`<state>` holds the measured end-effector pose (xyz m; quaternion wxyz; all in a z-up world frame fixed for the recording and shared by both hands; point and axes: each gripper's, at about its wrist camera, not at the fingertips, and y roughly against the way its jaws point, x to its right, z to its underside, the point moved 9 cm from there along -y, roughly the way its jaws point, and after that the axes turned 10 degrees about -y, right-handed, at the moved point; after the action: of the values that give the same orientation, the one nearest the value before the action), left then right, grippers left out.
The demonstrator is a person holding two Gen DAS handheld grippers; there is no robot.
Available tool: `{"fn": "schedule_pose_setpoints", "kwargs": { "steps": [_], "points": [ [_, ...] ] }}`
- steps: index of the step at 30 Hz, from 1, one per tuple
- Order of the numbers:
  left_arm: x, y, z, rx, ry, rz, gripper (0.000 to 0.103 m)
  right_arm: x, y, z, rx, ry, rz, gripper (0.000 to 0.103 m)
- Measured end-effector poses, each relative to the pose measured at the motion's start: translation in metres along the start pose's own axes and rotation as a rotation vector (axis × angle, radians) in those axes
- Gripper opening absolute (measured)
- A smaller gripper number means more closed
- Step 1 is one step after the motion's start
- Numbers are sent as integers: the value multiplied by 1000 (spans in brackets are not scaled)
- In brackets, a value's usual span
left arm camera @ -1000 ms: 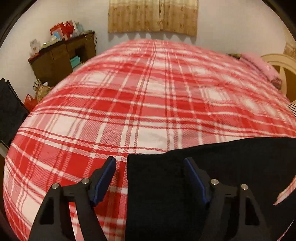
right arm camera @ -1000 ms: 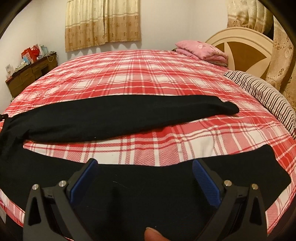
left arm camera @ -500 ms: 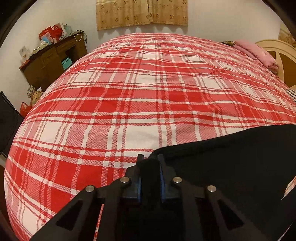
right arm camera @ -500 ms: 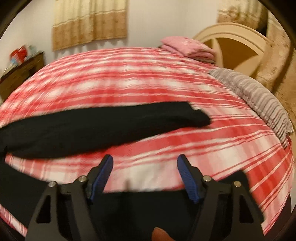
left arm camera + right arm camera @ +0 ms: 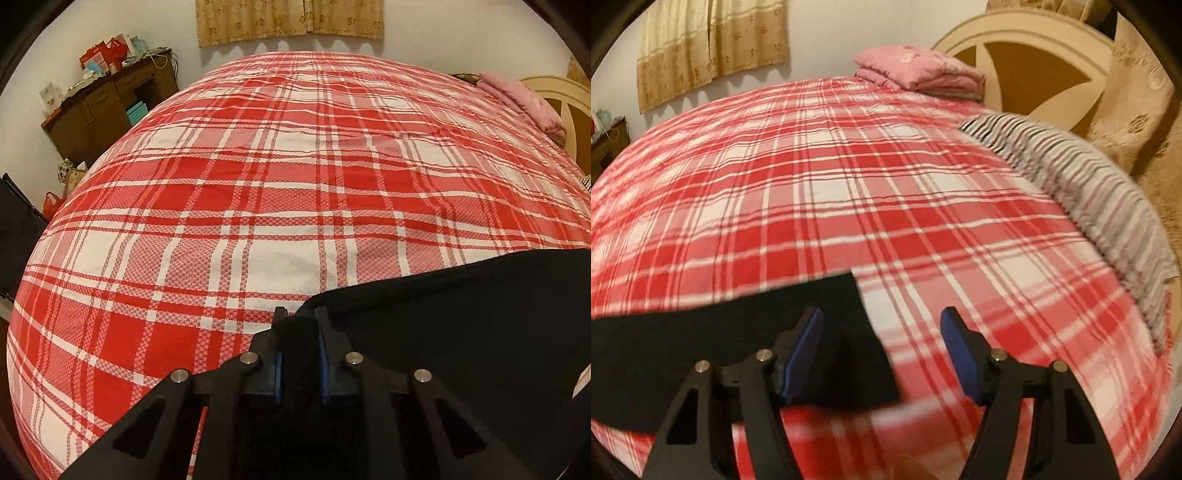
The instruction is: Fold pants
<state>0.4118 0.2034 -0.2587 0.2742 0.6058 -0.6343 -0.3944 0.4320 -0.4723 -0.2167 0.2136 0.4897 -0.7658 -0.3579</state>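
Left wrist view: my left gripper (image 5: 298, 354) is pinched tight on a corner of the black knit pants (image 5: 461, 332), the dark cloth bunched between the blue pads; the rest of the garment runs off to the right along the near edge of the red-and-white plaid bedspread (image 5: 258, 184). Beyond the bed, a dark wooden dresser (image 5: 110, 107) piled with red bags and boxes; print on them too small to read. Tan curtain (image 5: 291, 18) on the far wall. Right wrist view, somewhat blurred: my right gripper (image 5: 882, 354) stands spread, its jaws having just been closing, with the squared end of one pant leg (image 5: 849, 332) lying between the pads; the left pad sits over the cloth, the right over bare plaid, and neither is pressing yet. Folded pink blanket (image 5: 919, 70), striped grey-and-white pillow (image 5: 1089, 206) and cream rounded headboard (image 5: 1034, 62) at the far side. Progress, as I judge it: early. One corner secured, leg end not yet caught, no fold made; pants lie stretched out along the near edge. Every fold is left to do. No brand, label or legible writing anywhere.
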Motion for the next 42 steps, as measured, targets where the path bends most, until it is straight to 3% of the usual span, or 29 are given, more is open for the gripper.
{"fn": "schedule_pose_setpoints", "kwargs": {
  "steps": [3, 7, 8, 10, 12, 15, 20, 23, 26, 30, 34, 42],
  "points": [
    [1, -2, 0, 19, -5, -7, 15, -8, -30, -8, -43, -4, -18, 66],
    [3, -3, -1, 32, -24, -21, 15, -17, -62, -1, -163, -31, -116, 60],
    [4, -4, -2, 35, -38, -28, 15, -20, -63, 0, -159, -21, -117, 55],
    [5, -4, -4, 37, -59, -37, 15, -28, -59, 2, -162, 9, -151, 25],
    [4, -2, -7, 37, -51, -29, 15, -33, -55, 1, -170, 8, -176, 12],
    [-1, 12, -12, 79, 4, 16, 15, -40, -42, -2, -137, 33, -182, 11],
    [-5, 48, -16, 186, 30, 67, 14, -43, 21, -21, 58, 56, -264, 10],
    [-7, 73, -16, 263, 81, 136, 14, -44, 60, -28, 162, 90, -309, 10],
    [-5, 100, -7, 343, 112, 199, 14, -41, 100, -26, 248, 94, -385, 10],
    [-2, 129, 16, 418, 128, 274, 14, -25, 134, -9, 322, 100, -418, 9],
    [4, 142, 42, 434, 94, 306, 14, -4, 157, 21, 358, 106, -446, 9],
    [13, 152, 88, 457, 32, 340, 15, 35, 156, 87, 287, 89, -429, 9]
  ]
}}
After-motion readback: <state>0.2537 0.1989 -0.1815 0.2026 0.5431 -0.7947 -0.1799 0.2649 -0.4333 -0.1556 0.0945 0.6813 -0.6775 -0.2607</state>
